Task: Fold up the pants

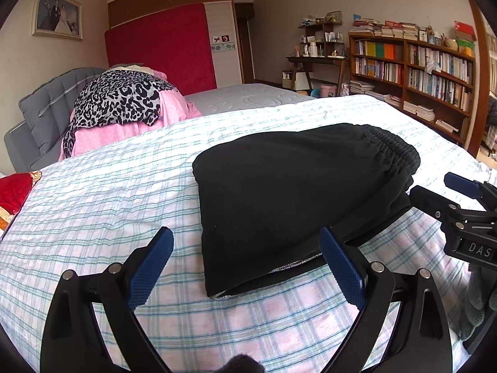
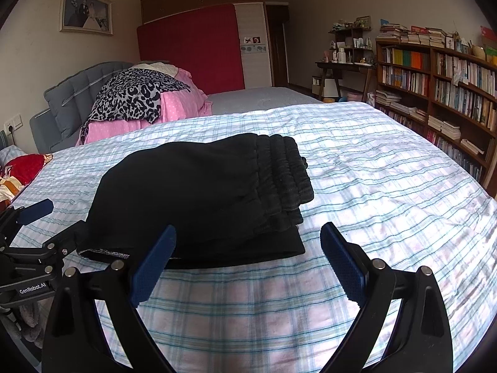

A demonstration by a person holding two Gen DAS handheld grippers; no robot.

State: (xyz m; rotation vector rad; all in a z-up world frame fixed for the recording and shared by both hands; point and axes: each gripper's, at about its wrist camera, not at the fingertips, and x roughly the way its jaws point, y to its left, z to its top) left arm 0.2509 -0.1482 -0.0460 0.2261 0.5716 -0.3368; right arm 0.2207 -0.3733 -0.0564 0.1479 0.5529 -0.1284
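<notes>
Black pants point(image 1: 289, 192) lie folded into a compact stack on the plaid bed sheet point(image 1: 102, 199), elastic waistband on the right side. My left gripper point(image 1: 245, 264) is open just in front of the stack's near left corner, nothing between its blue pads. In the right wrist view the same pants point(image 2: 198, 195) sit ahead and left of my right gripper point(image 2: 248, 264), which is open and empty near the stack's near right edge. Each gripper shows in the other's view: the right gripper point(image 1: 441, 195) and the left gripper point(image 2: 46, 223), both open.
A pile of pink and leopard-print bedding point(image 1: 124, 108) sits at the head of the bed against a grey padded headboard point(image 1: 52, 105). A red cloth point(image 1: 15, 189) lies at the left edge. A bookshelf point(image 1: 435, 74) and a desk point(image 1: 316, 62) stand at the right.
</notes>
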